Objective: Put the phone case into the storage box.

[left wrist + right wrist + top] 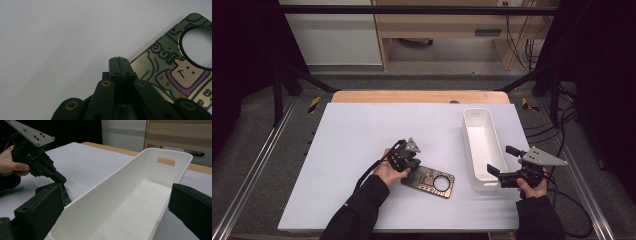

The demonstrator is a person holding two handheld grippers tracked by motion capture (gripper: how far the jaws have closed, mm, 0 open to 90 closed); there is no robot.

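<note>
A dark phone case [432, 181] with a cartoon print and a round camera hole lies flat on the white tabletop [357, 130]. My left gripper [410, 165] points down at the case's left end. In the left gripper view its jaws [118, 60] are pressed together, and the case [172, 75] lies just to their right. My right gripper [503, 160] is open beside the near end of a long white bin [477, 116]. In the right gripper view one jaw stands on each side of the bin's [112, 178] near corner. The left gripper [58, 178] also shows there at the far left.
The bin is empty and has a handle slot [165, 161] in its far wall. A wooden edge [419, 96] runs along the back of the table. Metal rails and cables flank both sides, and the table's left half is bare.
</note>
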